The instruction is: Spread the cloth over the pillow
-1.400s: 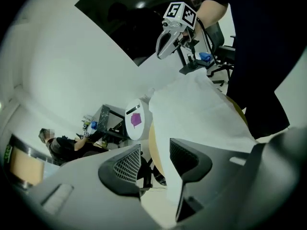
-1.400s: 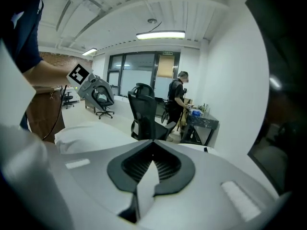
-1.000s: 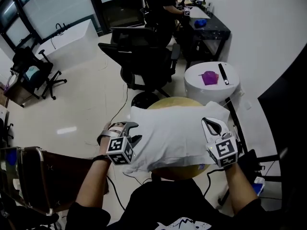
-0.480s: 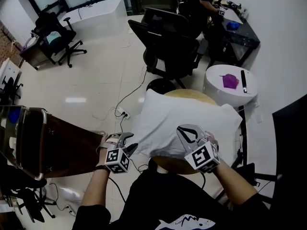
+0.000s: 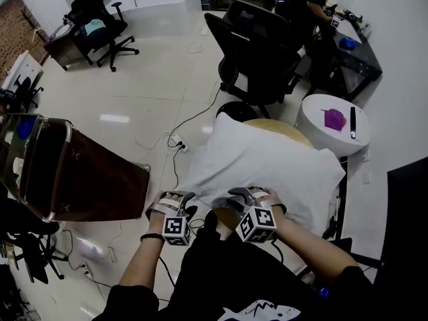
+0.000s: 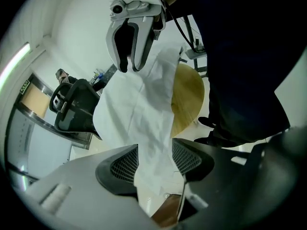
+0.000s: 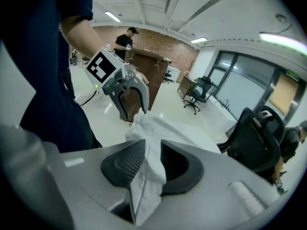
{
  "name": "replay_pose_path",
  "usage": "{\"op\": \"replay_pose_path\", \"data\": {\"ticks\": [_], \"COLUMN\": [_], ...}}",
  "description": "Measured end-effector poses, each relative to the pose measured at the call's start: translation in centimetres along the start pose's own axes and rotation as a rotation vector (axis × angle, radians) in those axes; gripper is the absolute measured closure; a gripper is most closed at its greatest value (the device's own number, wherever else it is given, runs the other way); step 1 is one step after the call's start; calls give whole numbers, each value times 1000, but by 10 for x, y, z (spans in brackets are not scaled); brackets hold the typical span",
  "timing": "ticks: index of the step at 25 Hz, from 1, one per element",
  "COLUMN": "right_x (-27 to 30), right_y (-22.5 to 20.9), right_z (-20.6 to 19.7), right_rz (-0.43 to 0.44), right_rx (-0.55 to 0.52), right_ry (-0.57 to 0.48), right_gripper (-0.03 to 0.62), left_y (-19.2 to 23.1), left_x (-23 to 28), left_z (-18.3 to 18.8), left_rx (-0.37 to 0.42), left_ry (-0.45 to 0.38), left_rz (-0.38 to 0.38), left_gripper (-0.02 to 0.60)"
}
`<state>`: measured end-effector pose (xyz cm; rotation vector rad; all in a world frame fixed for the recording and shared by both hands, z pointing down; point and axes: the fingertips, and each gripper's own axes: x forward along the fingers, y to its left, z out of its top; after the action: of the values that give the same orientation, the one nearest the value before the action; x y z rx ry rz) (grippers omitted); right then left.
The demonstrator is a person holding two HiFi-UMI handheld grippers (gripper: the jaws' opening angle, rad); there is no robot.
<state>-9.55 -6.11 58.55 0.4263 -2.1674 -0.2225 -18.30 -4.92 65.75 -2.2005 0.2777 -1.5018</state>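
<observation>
The white cloth (image 5: 267, 169) lies over the round wooden table (image 5: 281, 127), draped on the pillow. Both are the same white, so I can't pick out where one ends and the other begins. The cloth's near-left end comes off the table's near edge, and both grippers are there, just beside each other.

The left gripper (image 5: 182, 199) has a flat band of cloth running between its pads. Its jaws stand wide and have just been opening further, so the pads aren't pinching it. The right gripper (image 5: 239, 198) has a bunched fold of the cloth between its pads. Its jaws have also just been opening and now stand apart, with the fold lying loose in the gap.

Past the table's far-right edge stands a small white round stand (image 5: 314, 109) with a purple object (image 5: 333, 119) and a black bar (image 5: 352, 122) on top. A black office chair (image 5: 257, 45) sits beyond the table's far edge, and a brown cabinet (image 5: 93, 179) stands well off to the left.
</observation>
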Motion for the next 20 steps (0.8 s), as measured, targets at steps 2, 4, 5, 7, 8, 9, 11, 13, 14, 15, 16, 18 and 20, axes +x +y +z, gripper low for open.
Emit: {"op": "replay_pose_path", "data": {"ticks": [2, 4, 5, 7, 8, 9, 11, 13, 14, 15, 16, 18, 20], "right_x": [8, 15, 17, 21, 22, 23, 23, 23, 23, 23, 23, 22, 22], "right_y": [10, 19, 22, 28, 31, 33, 34, 34, 34, 35, 35, 35, 34], "right_z": [-6, -10, -11, -12, -12, -12, -12, -11, -10, -10, -10, -9, -8], "right_rz": [17, 24, 25, 28, 31, 35, 36, 34, 35, 36, 37, 36, 35], "right_rx": [-48, -92, -114, -145, -150, -149, -134, -118, -109, -101, -93, -79, -62], "right_ry": [27, 46, 52, 61, 62, 61, 58, 53, 51, 50, 49, 45, 38], "right_gripper": [479, 479, 478, 476, 476, 474, 474, 474, 474, 474, 474, 474, 474], "left_y": [-6, -13, -14, -12, -14, -19, -27, -27, -27, -28, -29, -29, -22], "left_x": [8, 17, 20, 23, 26, 31, 40, 40, 40, 41, 42, 45, 42], "left_z": [-5, -10, -12, -8, -6, -6, -8, -8, -7, -7, -7, -8, -7], "left_rx": [29, 65, 81, 105, 117, 130, 155, 163, 166, 172, 179, 190, 193], "left_ry": [32, 60, 67, 58, 50, 48, 69, 83, 79, 74, 73, 80, 87], "left_rz": [13, 25, 42, 86, 96, 94, 78, 81, 89, 95, 99, 124, 165], "left_gripper": [370, 371, 380, 435, 439, 437, 436, 437, 431, 402, 384, 397, 451]}}
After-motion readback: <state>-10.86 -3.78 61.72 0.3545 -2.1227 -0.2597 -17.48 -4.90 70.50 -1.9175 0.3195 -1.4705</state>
